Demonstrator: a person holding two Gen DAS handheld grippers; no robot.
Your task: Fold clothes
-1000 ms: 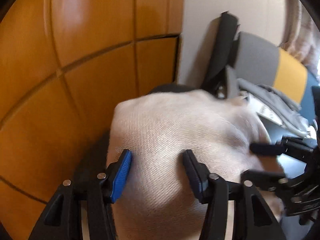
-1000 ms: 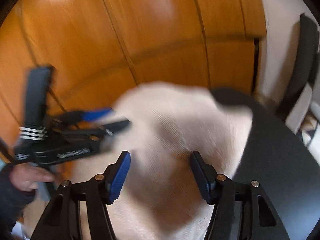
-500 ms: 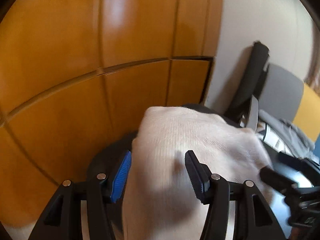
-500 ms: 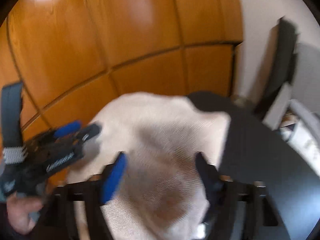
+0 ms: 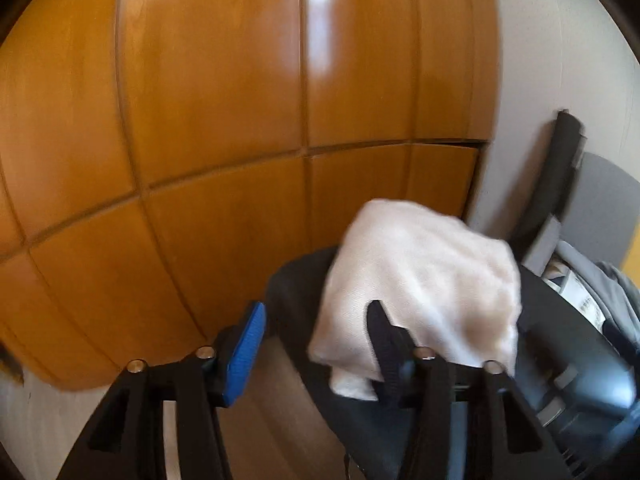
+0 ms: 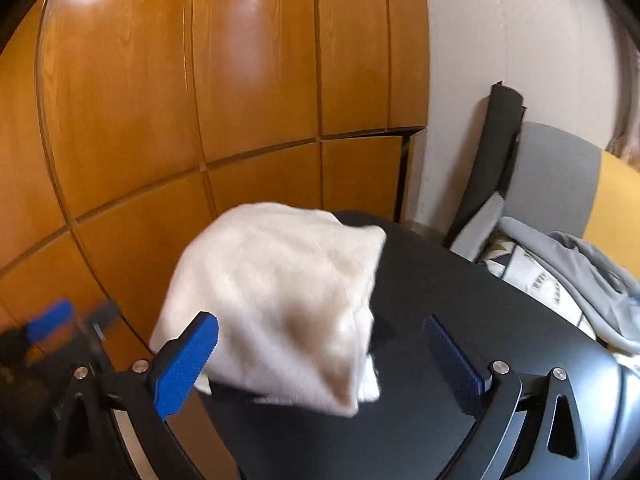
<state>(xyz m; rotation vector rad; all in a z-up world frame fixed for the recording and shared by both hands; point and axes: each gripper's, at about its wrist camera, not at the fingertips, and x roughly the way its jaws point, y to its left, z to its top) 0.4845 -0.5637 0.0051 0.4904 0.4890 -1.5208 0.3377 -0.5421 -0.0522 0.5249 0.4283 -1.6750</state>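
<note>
A folded cream knit garment (image 5: 424,292) lies in a soft bundle at the far edge of a round black table (image 5: 560,344). My left gripper (image 5: 316,344) is open and holds nothing. The bundle sits just beyond its right finger, and its blue left pad (image 5: 244,356) hangs off the table's edge. In the right wrist view the same garment (image 6: 280,280) lies ahead on the table (image 6: 460,292), between the spread fingers. My right gripper (image 6: 320,360) is wide open and its pads are off the cloth. The left gripper (image 6: 52,320) shows blurred at the far left.
Orange wooden cabinet panels (image 6: 240,100) fill the background, with a white wall (image 6: 500,40) to the right. A black rolled mat (image 6: 492,148) leans on the wall. A grey and yellow chair (image 6: 560,176) behind the table carries grey clothes (image 6: 580,264).
Both grippers have drawn back from the cream garment, which they had straddled closely. The left one swung left, off the cloth. The right one has opened wider.
</note>
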